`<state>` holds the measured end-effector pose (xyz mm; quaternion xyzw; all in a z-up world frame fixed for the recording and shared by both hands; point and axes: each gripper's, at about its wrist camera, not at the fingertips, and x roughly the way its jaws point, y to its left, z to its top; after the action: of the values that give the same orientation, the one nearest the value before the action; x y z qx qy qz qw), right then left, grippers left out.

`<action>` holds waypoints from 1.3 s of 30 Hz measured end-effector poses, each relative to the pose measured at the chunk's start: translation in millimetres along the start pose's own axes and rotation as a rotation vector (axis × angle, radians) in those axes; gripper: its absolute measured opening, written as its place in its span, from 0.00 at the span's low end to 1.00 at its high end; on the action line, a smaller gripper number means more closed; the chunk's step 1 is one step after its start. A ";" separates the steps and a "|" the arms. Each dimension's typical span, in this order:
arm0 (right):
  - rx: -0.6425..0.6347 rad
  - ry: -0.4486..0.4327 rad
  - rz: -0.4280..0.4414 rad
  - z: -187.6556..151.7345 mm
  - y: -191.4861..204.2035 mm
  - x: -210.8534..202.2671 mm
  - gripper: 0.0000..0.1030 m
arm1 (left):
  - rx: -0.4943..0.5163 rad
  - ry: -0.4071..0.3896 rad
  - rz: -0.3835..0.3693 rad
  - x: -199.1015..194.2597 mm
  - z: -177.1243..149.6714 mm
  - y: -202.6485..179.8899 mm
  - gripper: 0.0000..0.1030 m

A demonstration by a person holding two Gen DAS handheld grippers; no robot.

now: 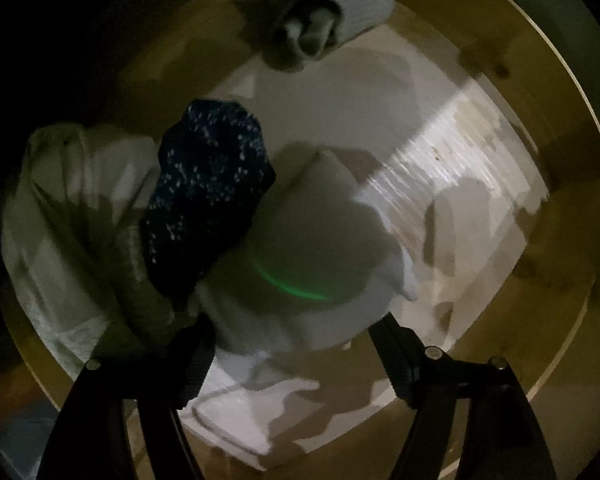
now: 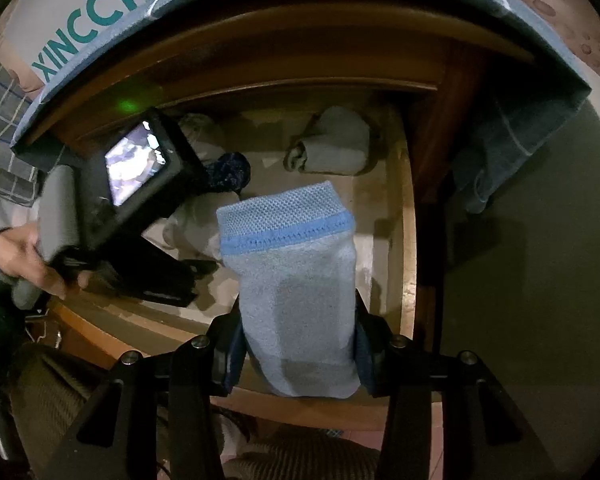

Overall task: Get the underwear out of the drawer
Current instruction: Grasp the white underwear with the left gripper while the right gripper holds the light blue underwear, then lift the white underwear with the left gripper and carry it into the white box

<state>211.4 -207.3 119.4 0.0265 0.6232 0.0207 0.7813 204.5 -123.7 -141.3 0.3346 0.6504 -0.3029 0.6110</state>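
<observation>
Wooden drawer held rolled garments: grey roll near back edge, speckled roll, white bundle under spread left gripper. Right gripper pinched blue underwear.

"XINCCI VOGUE SHOES" in teal, upside down, on shoebox

Open drawer seen from above. Rolled bundle lies at far wall; speckled roll set left of centre, crumpled garment just beside it at left. Folded piece lies between spread jaws of left gripper. Folded underwear clamped upright in right gripper, above drawer's near edge. Shoebox rests on top behind drawer.
</observation>
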 end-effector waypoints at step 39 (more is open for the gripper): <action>-0.048 -0.007 -0.079 -0.1 8.4 8.6 0.41 | -0.461 -0.486 -0.086 -180.7 -137.1 14.5 0.44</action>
<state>213.2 -198.4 111.5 -0.0169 0.6202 0.0049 0.7842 140.4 -16.7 48.7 0.0778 0.5506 -0.2444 0.7944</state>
